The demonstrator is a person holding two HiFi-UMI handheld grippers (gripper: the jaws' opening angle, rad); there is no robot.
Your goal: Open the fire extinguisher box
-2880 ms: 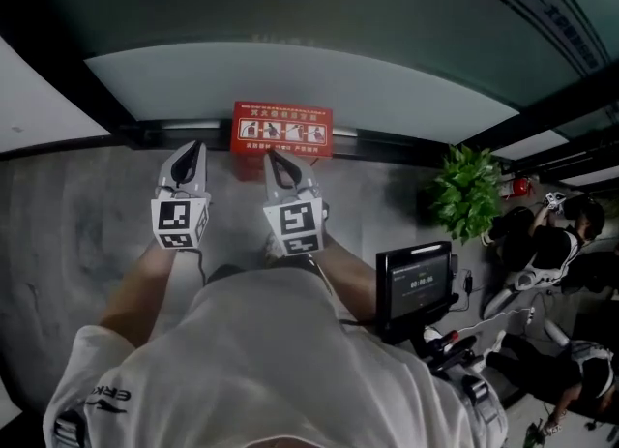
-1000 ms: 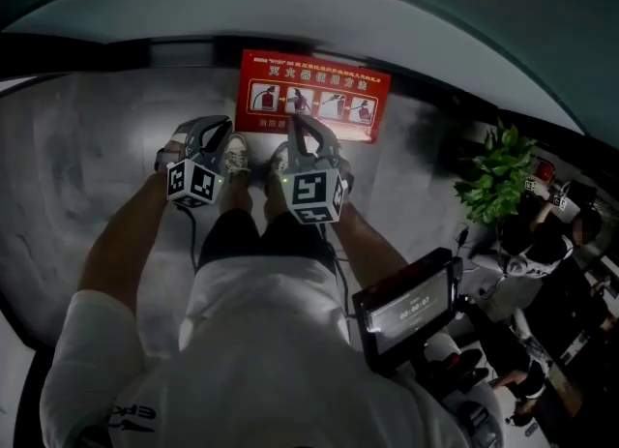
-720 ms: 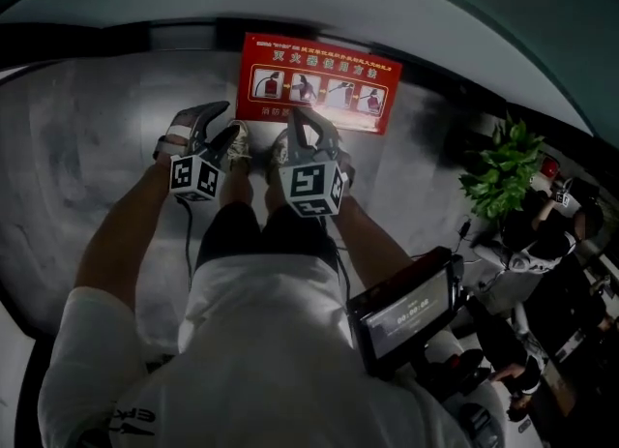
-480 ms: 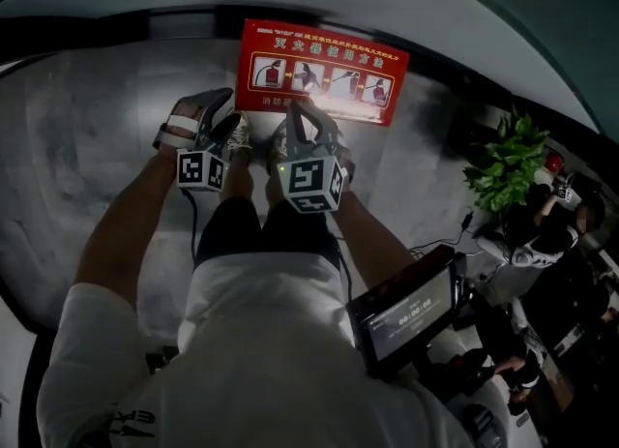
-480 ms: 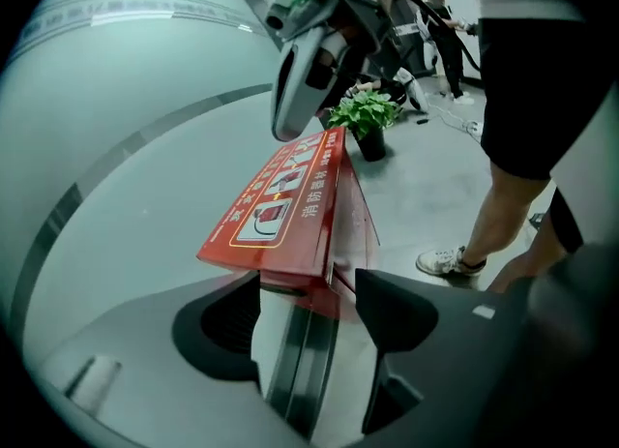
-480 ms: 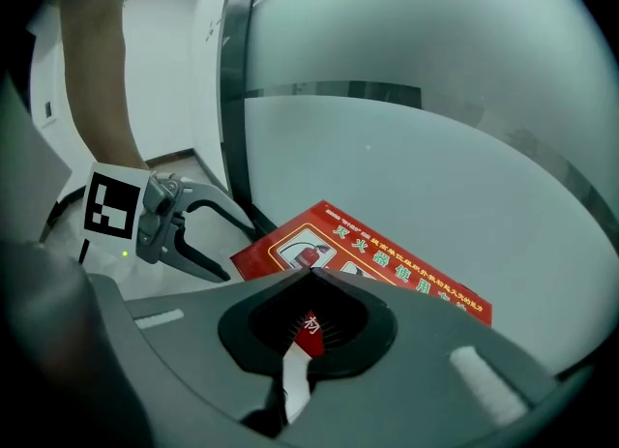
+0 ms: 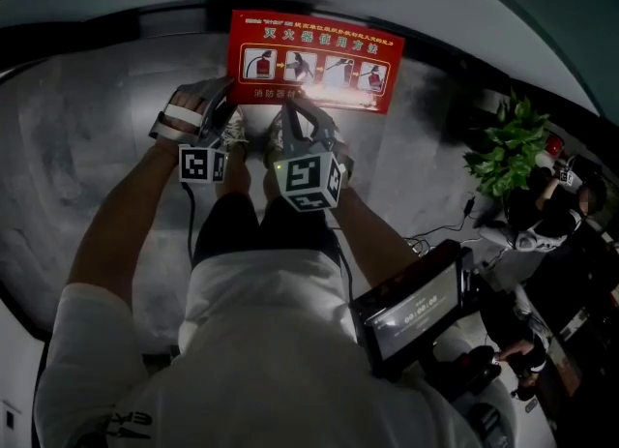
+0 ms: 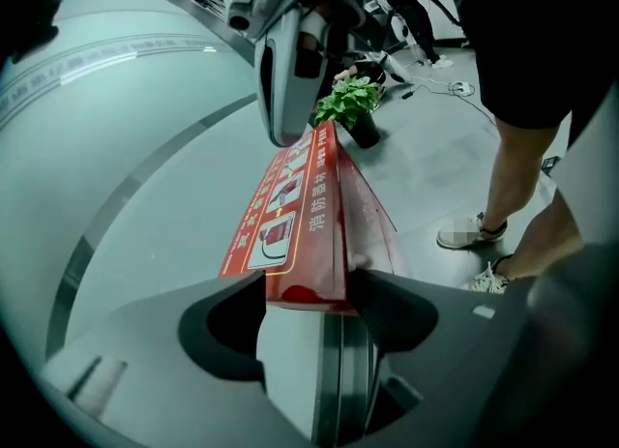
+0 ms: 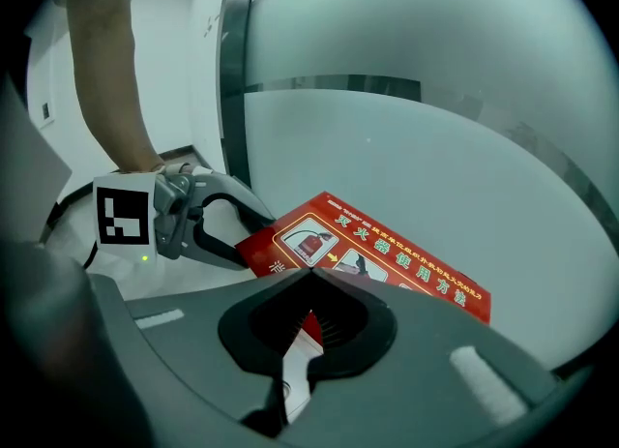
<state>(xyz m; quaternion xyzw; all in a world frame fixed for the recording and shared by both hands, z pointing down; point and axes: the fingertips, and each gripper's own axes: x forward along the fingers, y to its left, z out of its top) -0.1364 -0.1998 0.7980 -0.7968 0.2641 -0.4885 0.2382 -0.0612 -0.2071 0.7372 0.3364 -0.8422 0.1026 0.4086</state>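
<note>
**Risk of clamping the box shut instead of opening it**

The fire extinguisher box (image 7: 314, 59) stands at the far edge of the floor (image 7: 87, 156), hard against the foot of the glass wall (image 9: 435, 78), with its red instruction panel facing up. My left gripper (image 8: 308, 286) is released, jaws spread wide, with the left end of the box between them. My right gripper (image 9: 309, 274) is clenched, its tips meeting right at the front edge of the red panel, and I see nothing gripped between them.

The main hazard, as I judge it, sits on the left. If I close there, the jaws may take lid and body in one bite, and any lift then hauls the whole box off the floor rather than parting it. I cannot tell from here where the seam runs, so I may be aiming at the wrong line.

On the right, a clenched gripper has no purchase on the lip. If I push or pry with the tips, they can skate off the smooth panel, or shove the box sideways along the wall.

The glass stands directly behind the box. A lid that swings back fast can strike it, and so can a gripper that slips upward. My own shoes (image 8: 470, 233) are near the box, so a dragged box can catch them.
</note>
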